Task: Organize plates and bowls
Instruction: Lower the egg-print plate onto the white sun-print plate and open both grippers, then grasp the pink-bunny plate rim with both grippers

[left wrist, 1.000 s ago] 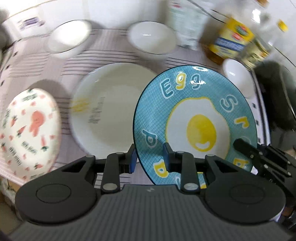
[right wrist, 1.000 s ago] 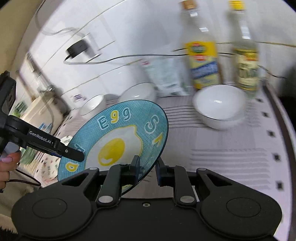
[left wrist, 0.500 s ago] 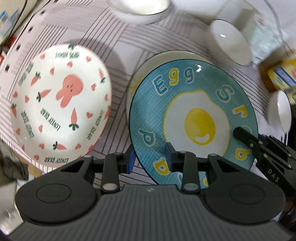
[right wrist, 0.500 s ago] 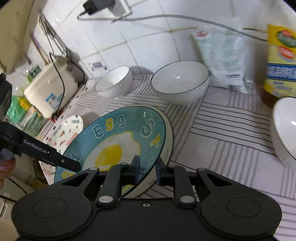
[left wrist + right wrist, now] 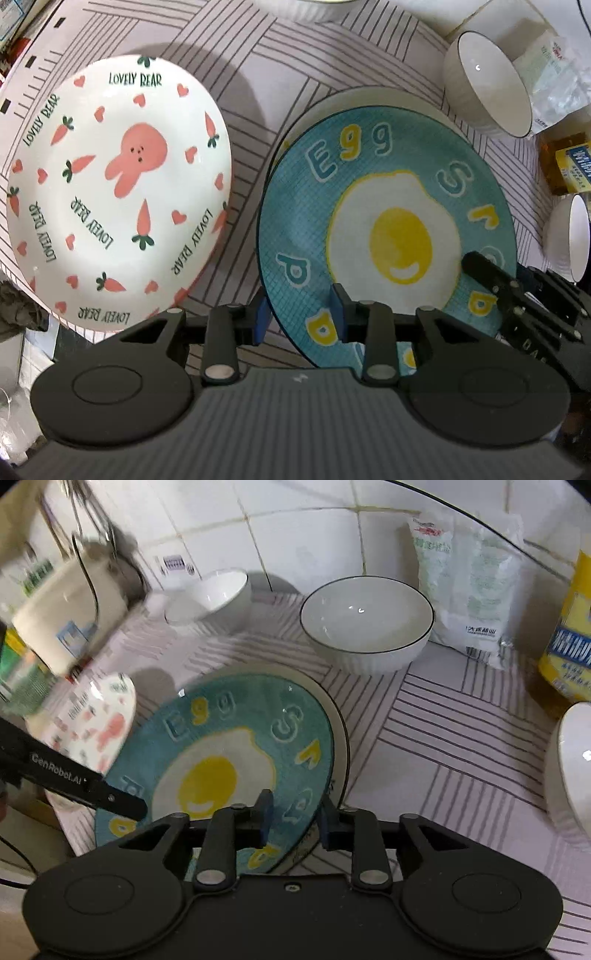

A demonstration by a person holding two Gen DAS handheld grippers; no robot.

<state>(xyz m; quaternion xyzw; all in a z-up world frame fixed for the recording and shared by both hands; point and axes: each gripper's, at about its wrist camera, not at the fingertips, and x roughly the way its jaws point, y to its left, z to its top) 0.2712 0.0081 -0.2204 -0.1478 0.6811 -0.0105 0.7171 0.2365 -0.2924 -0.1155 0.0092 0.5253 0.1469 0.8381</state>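
Nearest you, at the bottom of the left wrist view, your left gripper [image 5: 301,317] straddled the near-left rim of the egg plate [image 5: 391,236]: its blue fingers [image 5: 338,314] stood a little apart with the rim between them, and I could not tell whether the pads were touching it. In the right wrist view your right gripper [image 5: 293,818] was over the plate's near-right rim, its jaws opening, the rim between them and a gap showing at the right pad.

The egg plate [image 5: 221,760] lay centre frame on top of a white plate [image 5: 341,734], whose rim showed as a pale crescent at the right and far edges. It looked seated, or very nearly so, a little off centre.

To finish this release well, you needed both pairs of fingers clear of the rim before lifting, then a straight rise, since a dragging pad would likely have tipped the plate or slid it off the one below.

Farther left, the rabbit plate [image 5: 114,188] sat just beside the stack on the striped bench [image 5: 258,48], probably next to go on. Beyond, at the upper right, the dark-rimmed bowl [image 5: 365,620] waited, with a smaller bowl [image 5: 214,594] at upper left.
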